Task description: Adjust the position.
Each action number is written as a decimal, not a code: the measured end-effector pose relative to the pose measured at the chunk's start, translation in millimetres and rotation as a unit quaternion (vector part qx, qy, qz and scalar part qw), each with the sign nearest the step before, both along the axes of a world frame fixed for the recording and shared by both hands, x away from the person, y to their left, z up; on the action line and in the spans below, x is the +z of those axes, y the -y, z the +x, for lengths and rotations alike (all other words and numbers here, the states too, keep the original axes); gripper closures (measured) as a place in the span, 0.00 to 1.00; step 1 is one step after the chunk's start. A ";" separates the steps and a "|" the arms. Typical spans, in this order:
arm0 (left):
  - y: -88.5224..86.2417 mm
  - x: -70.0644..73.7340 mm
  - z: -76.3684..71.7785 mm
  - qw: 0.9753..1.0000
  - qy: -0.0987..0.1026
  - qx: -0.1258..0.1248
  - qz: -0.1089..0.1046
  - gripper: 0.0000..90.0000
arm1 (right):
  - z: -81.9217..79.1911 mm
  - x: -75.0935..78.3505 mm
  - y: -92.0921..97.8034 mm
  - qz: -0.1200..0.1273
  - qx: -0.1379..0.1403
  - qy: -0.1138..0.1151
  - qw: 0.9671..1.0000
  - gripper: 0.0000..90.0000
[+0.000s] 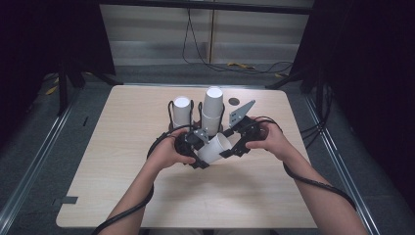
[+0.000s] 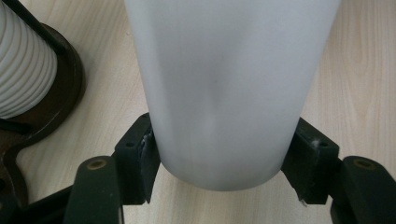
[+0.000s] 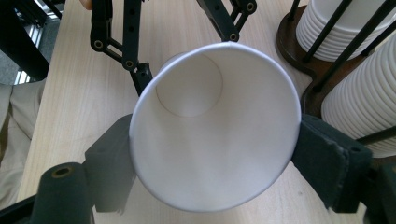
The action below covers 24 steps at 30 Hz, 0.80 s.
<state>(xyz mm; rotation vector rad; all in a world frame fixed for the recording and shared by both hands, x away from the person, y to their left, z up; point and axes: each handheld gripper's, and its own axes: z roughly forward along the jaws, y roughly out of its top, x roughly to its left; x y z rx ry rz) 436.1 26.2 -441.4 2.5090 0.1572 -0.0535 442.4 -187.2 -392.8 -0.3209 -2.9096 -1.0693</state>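
Observed: a single white paper cup (image 1: 214,147) is held on its side at the centre of the high view, just above the worktop (image 1: 122,147), between both tools. The left claw (image 1: 192,155) is closed on the cup's base end; in the left gripper view its pads press the cup wall (image 2: 229,93) from both sides near the closed bottom. The right claw (image 1: 234,146) is closed on the rim end; in the right gripper view the pads flank the open mouth (image 3: 215,126), and the rim looks slightly squeezed out of round.

Behind the cup, upper centre of the high view, stand two stacks of inverted cups (image 1: 213,111) in a dark wire-post holder (image 1: 172,115).

Judgement: the two-ended hold steadies a thin, easily crushed cup, probably to pass it between claws or to turn it for stacking. Rim pressure risks creasing it.
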 end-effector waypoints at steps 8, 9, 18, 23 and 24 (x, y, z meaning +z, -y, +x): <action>-0.5 -0.2 1.5 1.000 -0.007 0.013 0.009 0.28 | 0.9 0.3 0.5 -0.001 -0.003 0.002 1.000 0.23; -0.8 -0.3 1.4 1.000 -0.009 0.016 0.008 0.27 | 0.9 0.6 0.7 -0.002 -0.002 0.001 1.000 0.23; -9.1 2.5 1.2 0.999 -0.006 0.037 0.017 0.22 | 1.3 2.3 5.9 -0.022 -0.009 0.005 1.000 0.23; -18.4 5.1 -2.8 0.999 0.007 0.051 0.015 0.20 | -1.4 -1.3 6.2 -0.068 -0.007 0.011 0.998 0.23; -20.7 4.9 -3.9 0.998 0.007 0.053 0.013 0.20 | -2.1 -1.5 6.3 -0.072 -0.006 0.010 0.997 0.23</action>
